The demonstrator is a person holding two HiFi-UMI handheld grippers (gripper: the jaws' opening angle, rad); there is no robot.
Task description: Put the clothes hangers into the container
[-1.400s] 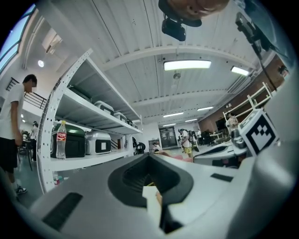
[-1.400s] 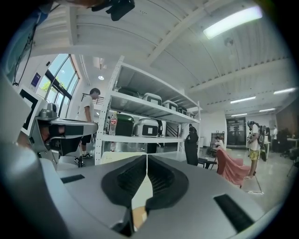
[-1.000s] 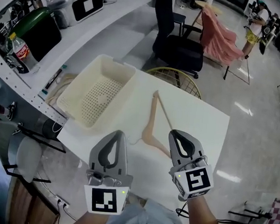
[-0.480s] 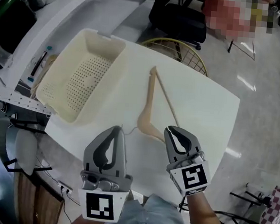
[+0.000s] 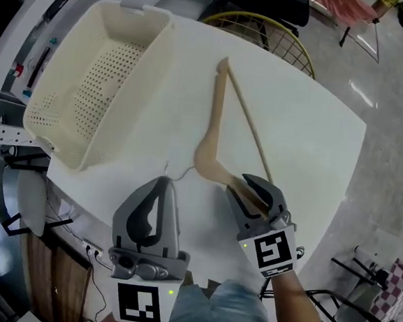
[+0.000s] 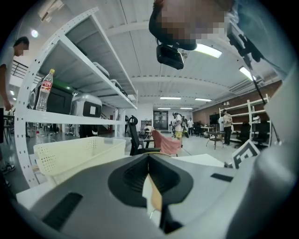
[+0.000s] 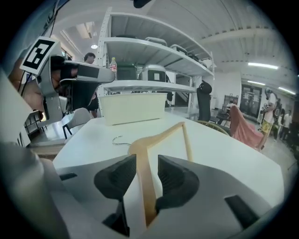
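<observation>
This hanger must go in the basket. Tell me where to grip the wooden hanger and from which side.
Grip the wooden hanger by its near arm, below the wide neck, coming from the near edge of the table. It lies flat and that arm is slim enough to straddle; the right gripper, jaws just opened, has it between them.

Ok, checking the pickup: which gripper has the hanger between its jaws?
The right gripper: its jaws have just been opening and straddle the wooden hanger; the left gripper is shut and empty.
</observation>
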